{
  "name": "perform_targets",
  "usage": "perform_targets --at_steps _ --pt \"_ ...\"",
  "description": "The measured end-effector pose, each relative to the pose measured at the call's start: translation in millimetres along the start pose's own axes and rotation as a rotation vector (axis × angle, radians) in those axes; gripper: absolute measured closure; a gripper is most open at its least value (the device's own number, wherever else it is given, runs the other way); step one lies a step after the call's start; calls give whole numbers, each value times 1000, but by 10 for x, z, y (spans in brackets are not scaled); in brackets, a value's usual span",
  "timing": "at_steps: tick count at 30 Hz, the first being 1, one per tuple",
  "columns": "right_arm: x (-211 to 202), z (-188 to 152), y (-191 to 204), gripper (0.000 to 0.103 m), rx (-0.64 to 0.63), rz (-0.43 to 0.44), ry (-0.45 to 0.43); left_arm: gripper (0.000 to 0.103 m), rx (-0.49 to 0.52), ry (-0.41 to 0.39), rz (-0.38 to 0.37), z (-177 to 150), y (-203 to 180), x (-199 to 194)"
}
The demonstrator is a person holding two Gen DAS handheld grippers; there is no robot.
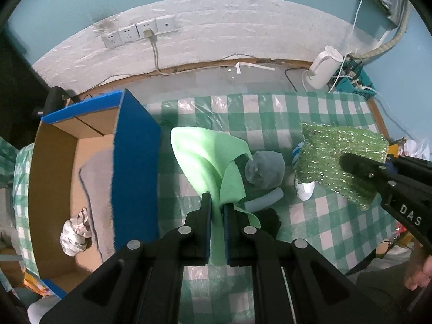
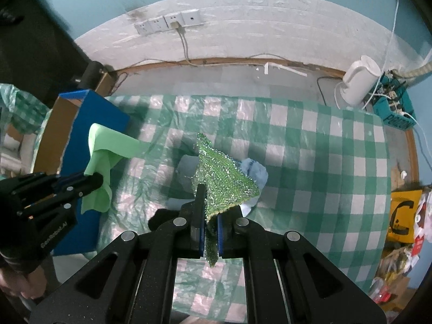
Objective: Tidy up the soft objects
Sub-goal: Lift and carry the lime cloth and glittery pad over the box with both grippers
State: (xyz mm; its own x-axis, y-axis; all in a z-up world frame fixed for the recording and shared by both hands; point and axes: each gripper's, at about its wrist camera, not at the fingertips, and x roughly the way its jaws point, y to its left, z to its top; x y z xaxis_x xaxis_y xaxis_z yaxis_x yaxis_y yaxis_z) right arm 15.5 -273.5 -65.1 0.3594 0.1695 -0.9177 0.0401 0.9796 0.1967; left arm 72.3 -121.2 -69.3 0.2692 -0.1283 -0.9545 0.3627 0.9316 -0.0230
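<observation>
My left gripper (image 1: 217,202) is clamped tight on the light green cloth (image 1: 205,159), which hangs above the checked tablecloth (image 1: 337,224) just beside the blue cardboard box (image 1: 135,162). My right gripper (image 2: 209,216) pinches the glittery green scrubber (image 2: 224,183) over the leftover pile of soft items (image 1: 266,172). I see bare tablecloth to the right.

Black left tool (image 1: 217,208), blue pads, silver rivets, right tool (image 2: 208,216) w/ white "DAS" lettering
</observation>
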Motion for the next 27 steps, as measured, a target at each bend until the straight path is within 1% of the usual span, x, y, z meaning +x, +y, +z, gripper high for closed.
perform_targets --at_steps 3,6,14,27 --pt "-71 -1 59 97 -12 7 -13 95 -1 -18 -3 -16 25 -112" --pt "-129 19 132 97 -24 11 -29 95 3 -37 20 -42 58 -210" --pt "-296 34 326 97 -57 39 -62 95 -28 -64 11 -104 248 -411" --pt "-397 150 864 97 -130 95 -92 95 -88 -115 12 -233 630 -688"
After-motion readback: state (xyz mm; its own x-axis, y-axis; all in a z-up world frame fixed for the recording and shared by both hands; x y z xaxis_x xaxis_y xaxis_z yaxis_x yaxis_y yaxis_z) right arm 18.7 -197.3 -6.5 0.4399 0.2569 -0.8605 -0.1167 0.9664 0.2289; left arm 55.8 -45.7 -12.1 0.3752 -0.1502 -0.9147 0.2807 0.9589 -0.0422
